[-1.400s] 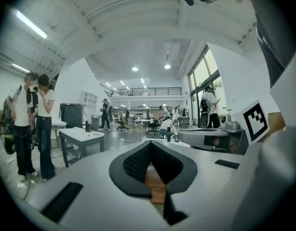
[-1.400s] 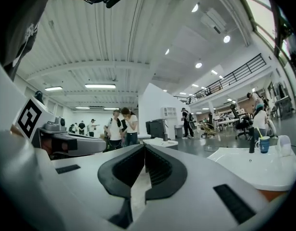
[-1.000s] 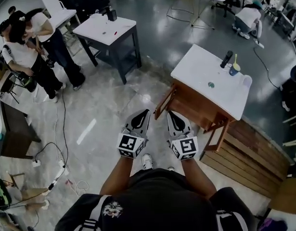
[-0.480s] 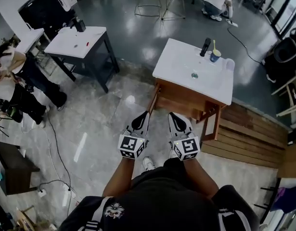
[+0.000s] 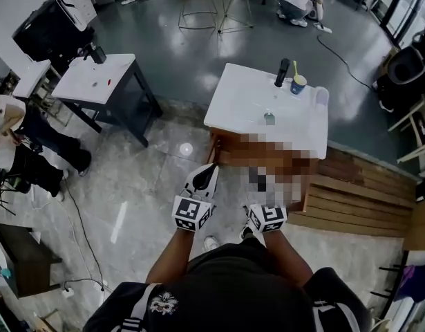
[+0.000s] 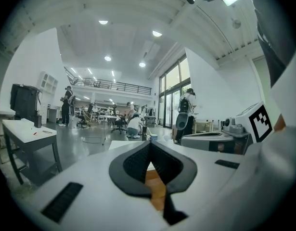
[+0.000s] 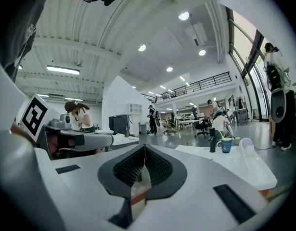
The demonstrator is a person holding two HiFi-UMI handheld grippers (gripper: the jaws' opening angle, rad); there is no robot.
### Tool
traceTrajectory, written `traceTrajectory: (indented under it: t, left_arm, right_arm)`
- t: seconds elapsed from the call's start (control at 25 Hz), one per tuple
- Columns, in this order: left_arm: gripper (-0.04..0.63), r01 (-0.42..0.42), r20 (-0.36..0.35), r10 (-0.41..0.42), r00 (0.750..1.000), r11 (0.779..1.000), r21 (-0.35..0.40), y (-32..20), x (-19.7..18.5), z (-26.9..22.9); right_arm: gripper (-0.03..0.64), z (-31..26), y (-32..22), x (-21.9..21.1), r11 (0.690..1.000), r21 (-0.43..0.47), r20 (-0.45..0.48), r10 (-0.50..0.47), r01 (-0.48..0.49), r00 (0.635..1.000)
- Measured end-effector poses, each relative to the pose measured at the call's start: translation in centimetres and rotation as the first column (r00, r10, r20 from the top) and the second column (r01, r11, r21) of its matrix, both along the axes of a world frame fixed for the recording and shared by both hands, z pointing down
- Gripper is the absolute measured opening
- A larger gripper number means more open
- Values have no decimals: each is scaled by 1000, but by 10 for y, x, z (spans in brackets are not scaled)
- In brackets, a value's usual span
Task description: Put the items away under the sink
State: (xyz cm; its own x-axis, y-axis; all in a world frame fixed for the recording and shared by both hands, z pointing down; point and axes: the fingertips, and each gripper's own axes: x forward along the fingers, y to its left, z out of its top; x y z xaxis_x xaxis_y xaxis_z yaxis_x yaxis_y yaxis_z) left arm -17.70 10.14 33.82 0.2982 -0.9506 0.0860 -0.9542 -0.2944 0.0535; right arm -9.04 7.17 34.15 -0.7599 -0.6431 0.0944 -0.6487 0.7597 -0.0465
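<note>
white sink top (image 5: 234,97) holds a blue cup (image 5: 298,85), print illegible.

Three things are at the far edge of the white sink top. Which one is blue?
The cup in the middle, with a yellow stick in it; its neighbours are black and whitish.

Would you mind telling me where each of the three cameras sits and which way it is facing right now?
Head view: on the person's head, facing steeply down at the white sink counter; dark shirt, forearms and left gripper show.
Left gripper view: on the left gripper, facing level across the counter into the hall; its shut jaws fill the bottom.
Right gripper view: on the right gripper, facing level past the counter; shut jaws below.
Shared: head and right gripper views both show the blue cup.
</note>
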Motion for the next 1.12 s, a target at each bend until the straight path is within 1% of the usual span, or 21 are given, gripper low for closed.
traceTrajectory:
  t: [0.12,0.32,0.64,0.8,0.92,1.04,1.12]
  left_arm:
    - [0,-9,4,9,1000,1000,-5,-32,12,0]
    - [0,-25,6,25,1000,1000,-12,-87,39,-1]
    - [0,-45,18,46,999,998,-32,-166,96,2]
    - [0,-39,20,40,999,998,-43,-191,117,5]
    - [0,-38,27,39,999,998,-46,-205,128,10]
    - [0,-52,32,54,998,997,-51,-218,135,13]
    - [0,-62,28,64,998,996,-58,-226,135,15]
  right_arm:
    - [23,-1,-33,12,1000,4,0,5,-5,1000]
    - [24,-4,-89,44,999,-3,20,40,-40,999]
    - [23,4,-171,105,998,-11,29,68,-68,997]
    - [25,6,-196,128,997,-18,37,76,-76,996]
    - [23,10,-216,147,994,-6,34,108,-108,994]
    - [24,13,-235,161,991,11,13,136,-136,991]
    - [24,14,-244,166,988,6,10,155,-155,988]
